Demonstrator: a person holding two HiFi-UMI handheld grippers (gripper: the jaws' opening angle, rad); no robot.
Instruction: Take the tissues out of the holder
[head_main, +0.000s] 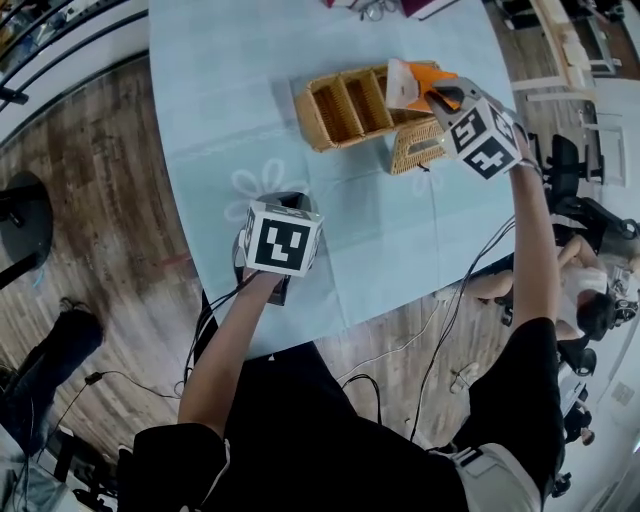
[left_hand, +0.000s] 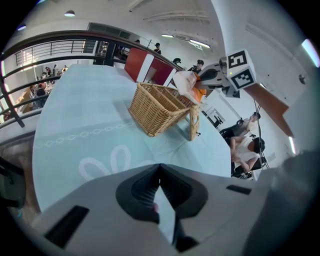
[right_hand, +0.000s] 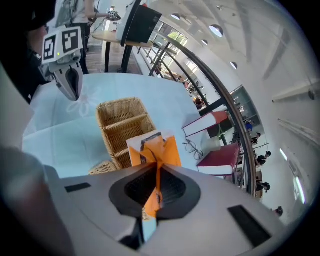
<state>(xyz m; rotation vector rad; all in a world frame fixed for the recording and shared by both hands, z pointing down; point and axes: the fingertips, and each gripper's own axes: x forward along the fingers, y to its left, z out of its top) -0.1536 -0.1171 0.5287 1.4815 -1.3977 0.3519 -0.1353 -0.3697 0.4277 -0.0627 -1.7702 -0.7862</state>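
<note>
- Our left gripper (left_hand: 159, 168) is over the near edge of the table (head_main: 210, 110), well away from the basket. Its jaws are pressed together with nothing between them.
- The wicker basket (head_main: 345, 105) stands on the pale blue cloth near the middle of the table. It is split into compartments, and the ones we can see into look bare.
- A smaller wicker piece (head_main: 415, 148) sits just beside the basket's right end, on the side nearer to us.
- The orange and white tissue pack (head_main: 412, 82) is up at the basket's right end, raised about to its rim. We cannot tell whether it is fully clear of the basket.
- Our right gripper (right_hand: 157, 168) has its jaws clamped tight on the pack's orange edge.
- Beyond the basket, two red books (right_hand: 220, 159) and a pair of glasses (right_hand: 191, 148) lie on the table.
</note>
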